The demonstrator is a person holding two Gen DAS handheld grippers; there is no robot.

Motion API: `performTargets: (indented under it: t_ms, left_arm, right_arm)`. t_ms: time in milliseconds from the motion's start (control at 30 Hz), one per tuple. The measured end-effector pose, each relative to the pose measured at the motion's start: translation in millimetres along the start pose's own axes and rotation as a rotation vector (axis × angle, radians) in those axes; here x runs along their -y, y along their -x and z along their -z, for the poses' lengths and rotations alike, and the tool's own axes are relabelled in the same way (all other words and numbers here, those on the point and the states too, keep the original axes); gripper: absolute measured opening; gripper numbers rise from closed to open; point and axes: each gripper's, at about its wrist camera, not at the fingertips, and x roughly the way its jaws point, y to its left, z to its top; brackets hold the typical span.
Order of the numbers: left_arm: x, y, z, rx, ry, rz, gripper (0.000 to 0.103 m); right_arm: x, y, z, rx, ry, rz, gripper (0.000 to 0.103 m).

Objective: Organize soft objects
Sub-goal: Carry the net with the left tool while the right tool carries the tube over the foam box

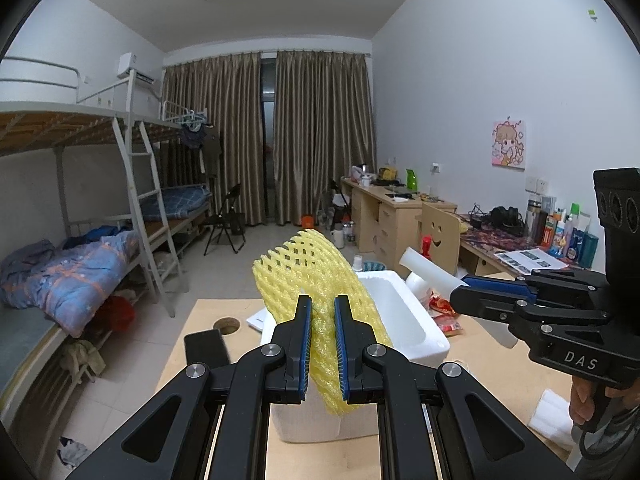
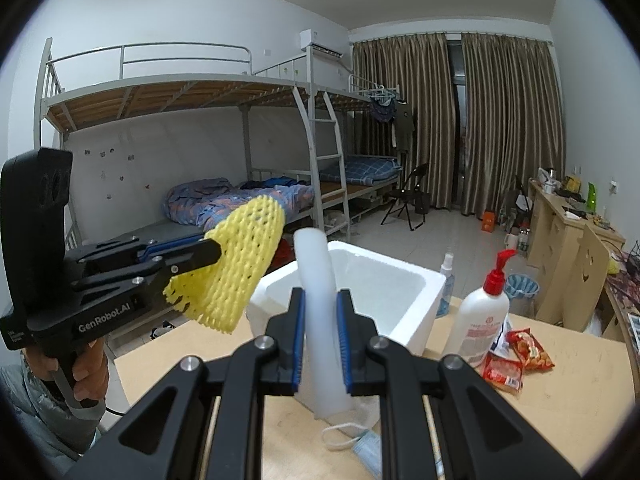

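Mid-task, I'd say: both soft pieces were picked up, neither was in the box yet. My left tongs [image 1: 323, 344] were clenched on the yellow foam fruit net [image 1: 316, 276], held up in the air in front of the white styrofoam box [image 1: 404, 312]; the right wrist view showed the same net [image 2: 236, 268] hanging off the desk's left edge, beside the box. My right tongs [image 2: 320, 340] were clamped on a white foam sheet [image 2: 318, 280], bent and standing up between the pads, just before the box [image 2: 424, 280]. The box interior looked empty as far as I could see. Left to do, in my judgement: carry both over the opening and drop them in. A face mask [image 2: 360, 440] lay on the desk [image 2: 560, 400] near the tongs, possibly also to sort. Lotion pump bottle [image 2: 486, 312] and red snack packets [image 2: 516, 360] sat right of the box, untouched.
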Motion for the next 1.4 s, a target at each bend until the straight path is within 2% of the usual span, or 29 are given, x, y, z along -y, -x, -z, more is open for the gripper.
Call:
performTargets:
  t_ms: [233, 767, 1133, 1400]
  left_arm:
    - [-10, -28, -10, -0.03, 0.012, 0.034, 0.012]
    - [-16, -87, -18, -0.079, -0.012, 0.05, 0.012]
    - [-12, -112, -19, -0.117, -0.025, 0.061, 0.012]
    - [-14, -119, -19, -0.108, -0.043, 0.092, 0.014]
  right_arm:
    - [4, -16, -9, -0.019, 0.009, 0.012, 0.018]
    - [24, -66, -19, -0.08, 0.021, 0.041, 0.019]
    - [29, -71, -22, -0.079, 0.026, 0.048, 0.019]
    - [30, -72, -21, -0.088, 0.02, 0.063, 0.019]
